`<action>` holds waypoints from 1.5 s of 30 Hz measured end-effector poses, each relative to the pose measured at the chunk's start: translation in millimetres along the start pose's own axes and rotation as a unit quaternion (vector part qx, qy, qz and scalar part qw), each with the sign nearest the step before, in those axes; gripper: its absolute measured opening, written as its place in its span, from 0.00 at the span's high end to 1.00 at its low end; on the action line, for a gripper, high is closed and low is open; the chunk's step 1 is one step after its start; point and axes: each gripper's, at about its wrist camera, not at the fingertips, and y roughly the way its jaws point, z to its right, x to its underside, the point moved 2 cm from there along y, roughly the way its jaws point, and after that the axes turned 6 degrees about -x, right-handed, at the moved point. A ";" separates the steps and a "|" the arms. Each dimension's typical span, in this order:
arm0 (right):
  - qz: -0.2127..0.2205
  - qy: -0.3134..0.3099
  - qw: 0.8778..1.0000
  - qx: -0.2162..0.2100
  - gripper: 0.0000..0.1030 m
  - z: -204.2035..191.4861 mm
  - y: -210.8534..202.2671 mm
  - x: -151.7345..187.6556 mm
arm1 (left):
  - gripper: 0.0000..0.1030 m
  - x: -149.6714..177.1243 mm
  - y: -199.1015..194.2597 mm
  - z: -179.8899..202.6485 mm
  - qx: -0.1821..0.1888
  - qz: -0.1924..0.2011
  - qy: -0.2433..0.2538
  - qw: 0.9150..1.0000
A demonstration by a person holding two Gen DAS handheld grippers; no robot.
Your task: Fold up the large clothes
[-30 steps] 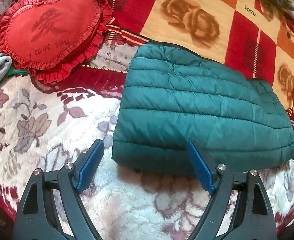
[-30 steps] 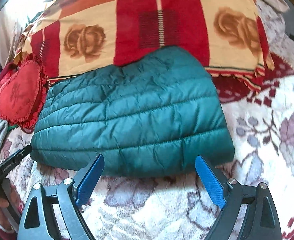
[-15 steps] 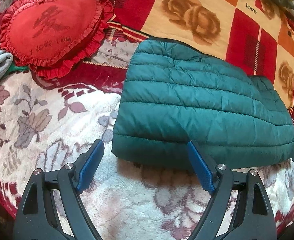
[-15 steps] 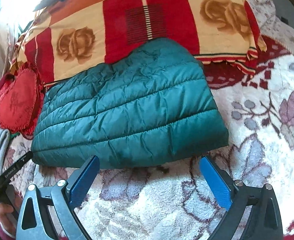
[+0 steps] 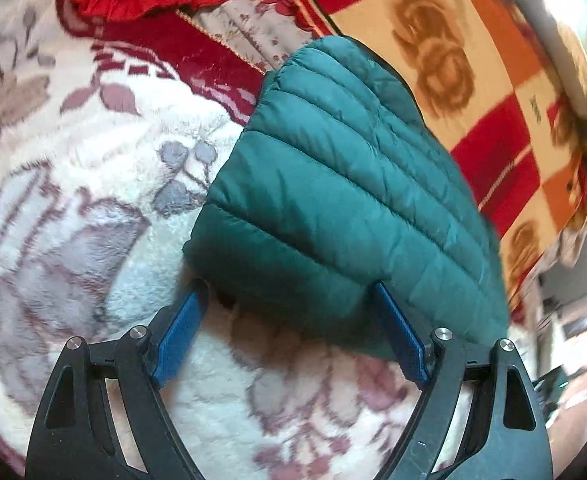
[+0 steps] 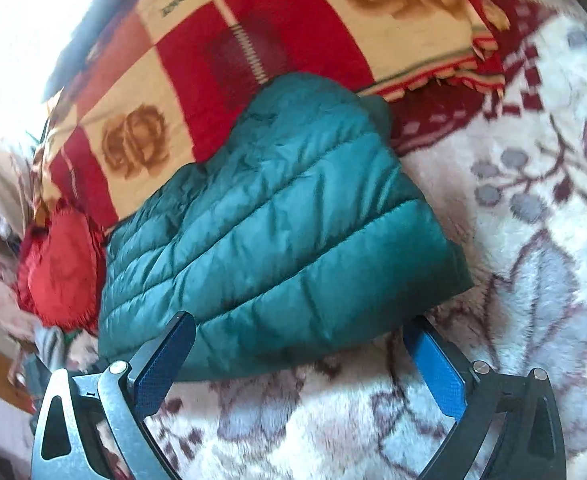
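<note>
I held both tools wide: left tool [image 5: 289,320], right tool [image 6: 299,348], at the near edge of the folded jacket [image 5: 345,200] on the bed [image 5: 93,200]. Shallow bites risked pinching one slippery layer, undoing the fold.

Both grippers look alike: the left gripper [image 5: 289,330] and right gripper [image 6: 299,354] have black skeletal frames, silver screws, and blue ribbed pads [image 5: 179,334].
</note>
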 end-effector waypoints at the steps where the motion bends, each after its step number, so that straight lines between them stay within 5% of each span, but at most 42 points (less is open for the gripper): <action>1: 0.003 0.010 1.000 -0.006 0.00 2.0 1.9 -1.1 | 0.16 -1.3 1.3 -0.4 0.005 0.002 -0.009 1.000; 8: 0.038 0.041 0.998 -0.029 0.00 9.7 17.4 -23.4 | 0.01 -16.3 12.4 -4.0 0.034 0.020 -0.080 0.996; 14: 0.028 0.039 0.999 -0.005 0.00 1.0 38.3 -33.3 | 0.01 -25.3 25.2 1.5 0.018 0.028 -0.090 0.995; 16: 0.035 0.039 0.999 0.002 0.11 -1.8 38.0 -35.3 | 0.03 -28.4 26.8 1.2 0.024 0.019 -0.091 0.995; 18: 0.040 0.027 0.999 0.007 0.40 -7.5 33.7 -36.6 | 0.18 -28.6 24.6 -0.8 0.029 0.017 -0.085 0.996; 20: 0.044 0.001 0.999 0.011 0.56 -15.8 25.2 -37.5 | 0.36 -27.9 20.3 -2.1 0.031 0.018 -0.075 0.997; 24: 0.045 -0.037 0.998 0.010 0.68 -34.6 3.3 -35.4 | 0.52 -26.1 0.5 -2.0 0.045 0.025 -0.053 0.997; 32: 0.041 -0.067 0.997 -0.008 0.69 -57.6 -64.2 14.4 | 0.54 7.6 -73.3 -9.8 0.068 0.023 0.007 0.997; 37: 0.023 -0.048 0.999 -0.005 0.67 -52.5 -92.8 64.7 | 0.53 48.7 -98.9 -36.0 0.050 0.005 0.027 0.998; 42: 0.010 0.002 1.000 0.027 0.39 -20.0 -93.2 87.6 | 0.47 72.3 -83.5 -54.1 0.020 -0.008 0.032 0.999; 45: 0.009 0.033 0.998 0.044 0.31 0.2 -97.3 86.7 | 0.38 73.9 -83.7 -53.5 0.005 -0.001 0.039 0.999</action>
